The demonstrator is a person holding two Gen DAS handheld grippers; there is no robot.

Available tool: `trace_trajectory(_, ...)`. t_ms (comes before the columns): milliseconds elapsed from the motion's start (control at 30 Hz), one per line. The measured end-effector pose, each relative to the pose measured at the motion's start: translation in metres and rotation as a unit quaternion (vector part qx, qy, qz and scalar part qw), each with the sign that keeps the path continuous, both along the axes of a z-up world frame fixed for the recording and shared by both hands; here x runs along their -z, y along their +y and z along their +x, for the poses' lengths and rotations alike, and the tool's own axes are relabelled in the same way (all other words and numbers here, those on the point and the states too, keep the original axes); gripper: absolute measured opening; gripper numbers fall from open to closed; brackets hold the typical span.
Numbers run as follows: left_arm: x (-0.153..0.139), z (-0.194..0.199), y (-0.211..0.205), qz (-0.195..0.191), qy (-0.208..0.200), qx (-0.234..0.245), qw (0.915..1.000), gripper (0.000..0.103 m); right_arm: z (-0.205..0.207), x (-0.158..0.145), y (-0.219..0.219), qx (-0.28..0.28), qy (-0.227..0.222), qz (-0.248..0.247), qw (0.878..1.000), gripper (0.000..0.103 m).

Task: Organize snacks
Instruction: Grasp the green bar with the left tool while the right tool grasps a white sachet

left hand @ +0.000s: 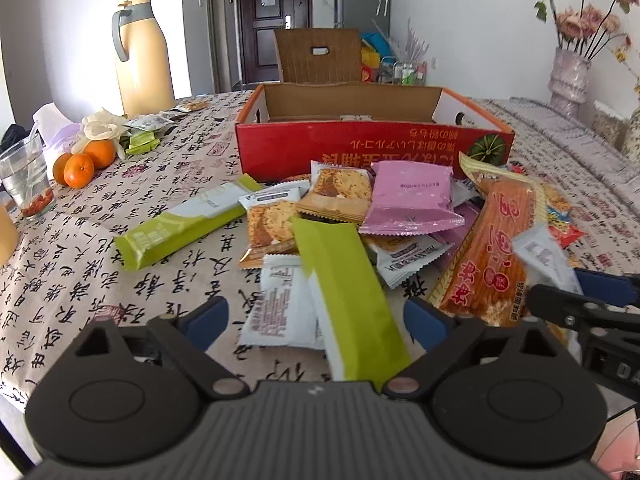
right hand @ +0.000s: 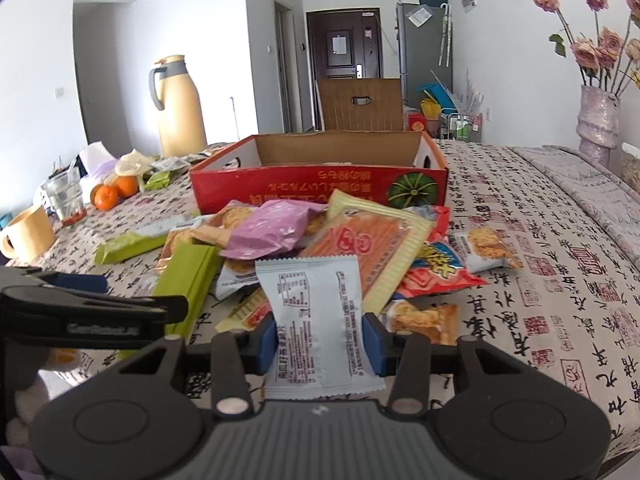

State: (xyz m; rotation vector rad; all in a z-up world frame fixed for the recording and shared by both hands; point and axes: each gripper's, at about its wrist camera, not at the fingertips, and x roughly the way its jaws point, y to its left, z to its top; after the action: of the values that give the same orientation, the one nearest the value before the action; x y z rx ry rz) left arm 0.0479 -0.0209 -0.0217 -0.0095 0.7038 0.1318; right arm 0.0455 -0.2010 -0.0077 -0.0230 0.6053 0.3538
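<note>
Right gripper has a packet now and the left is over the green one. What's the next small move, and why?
Probably carry the white packet forward over the red box and drop it in. The right gripper is shut on it, and the open box sits just behind the pile. The left gripper, open astride the green bar, can wait.

Table with calligraphy cloth carries a red box, snack pile in front, green bar, oranges, glass, thermos, vase, mug.
</note>
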Motion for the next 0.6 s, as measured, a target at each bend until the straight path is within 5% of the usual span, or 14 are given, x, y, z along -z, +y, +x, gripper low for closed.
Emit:
trace_trajectory(467,0.008,0.016,-0.021,0.018,0.018,-0.024,0.9994,0.045,0.001,0.004,-0.013,-0.006,0.003,0.019,1.0,0.044)
trace_trajectory(600,0.006,0.014,-0.017,0.009,0.012,-0.022,0.9996,0.04,0.001,0.004,-0.015,-0.005,0.003,0.02,1.0,0.044)
